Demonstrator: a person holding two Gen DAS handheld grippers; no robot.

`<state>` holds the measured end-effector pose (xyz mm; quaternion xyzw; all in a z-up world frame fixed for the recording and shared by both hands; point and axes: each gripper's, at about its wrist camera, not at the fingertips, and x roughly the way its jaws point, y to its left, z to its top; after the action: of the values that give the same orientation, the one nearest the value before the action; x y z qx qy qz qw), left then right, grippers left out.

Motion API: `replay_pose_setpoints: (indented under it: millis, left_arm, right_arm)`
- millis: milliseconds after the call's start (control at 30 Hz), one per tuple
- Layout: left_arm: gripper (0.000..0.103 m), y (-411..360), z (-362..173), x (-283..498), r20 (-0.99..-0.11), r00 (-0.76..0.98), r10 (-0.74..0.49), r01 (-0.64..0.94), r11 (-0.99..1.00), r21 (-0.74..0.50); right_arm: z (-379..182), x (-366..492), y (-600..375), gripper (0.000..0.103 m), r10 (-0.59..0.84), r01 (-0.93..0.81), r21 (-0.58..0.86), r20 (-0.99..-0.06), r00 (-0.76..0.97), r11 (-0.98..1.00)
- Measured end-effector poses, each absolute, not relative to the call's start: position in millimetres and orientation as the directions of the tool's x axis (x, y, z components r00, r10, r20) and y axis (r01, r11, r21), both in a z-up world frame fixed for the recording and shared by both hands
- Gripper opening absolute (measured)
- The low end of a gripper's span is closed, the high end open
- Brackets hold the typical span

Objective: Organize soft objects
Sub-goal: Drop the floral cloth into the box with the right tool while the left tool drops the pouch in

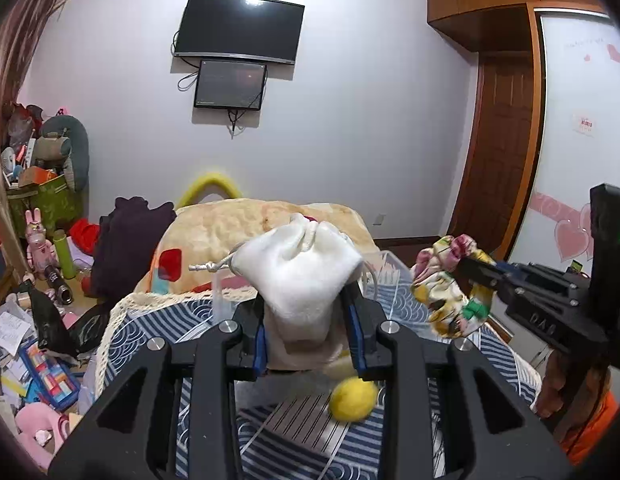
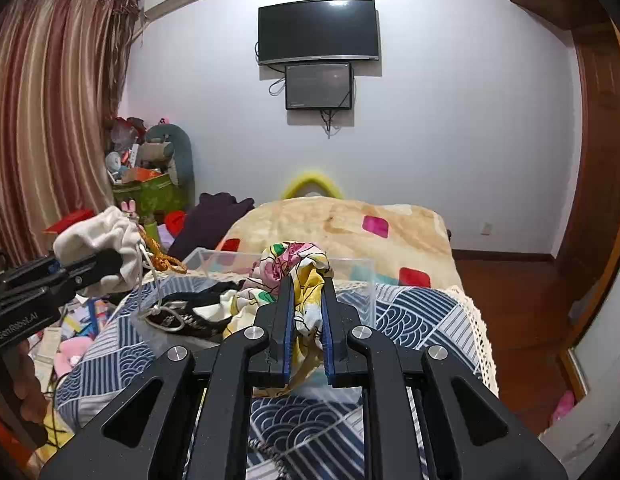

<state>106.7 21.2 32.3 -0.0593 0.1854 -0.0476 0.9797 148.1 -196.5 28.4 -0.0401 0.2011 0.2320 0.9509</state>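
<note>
In the left wrist view, the left gripper (image 1: 310, 312) is clamped on a white drawstring pouch (image 1: 298, 276) at frame centre, held above the blue patterned bedcover (image 1: 294, 432), with a yellow ball (image 1: 353, 399) lying on that cover at lower centre. In the right wrist view, the right gripper (image 2: 307, 312) is closed tightly on a floral fabric piece (image 2: 298, 268) at frame centre, raised in front of a clear plastic box (image 2: 356, 280) that stands on the bedcover and contains dark and pale fabric items (image 2: 202, 312). Each gripper appears at the edge of the other's view, both loads being clear of the bed.
</note>
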Motion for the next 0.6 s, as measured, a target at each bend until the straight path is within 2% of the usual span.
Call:
replay_pose_setpoints:
  millis: [200,433,600]
  left_arm:
    - [0.032,15.5,30.2,133.8,-0.379,0.917,-0.121,0.071,0.987,-0.143]
    - [0.032,10.1,5.1,168.1,-0.463,0.877,-0.129,0.055,0.984,-0.169]
    - [0.032,1.9,-11.8,186.3,-0.513,0.851,-0.112,0.045,0.989,-0.141]
  right_arm:
    - [23.7,165.0,-190.1,0.011,0.397,-0.432,0.011,-0.413,0.819,0.902]
    - [13.8,180.7,-185.9,0.011,0.368,-0.404,0.016,-0.446,0.816,0.915]
    - [2.6,190.9,-181.3,0.011,0.349,-0.398,0.001,-0.482,0.803,0.917]
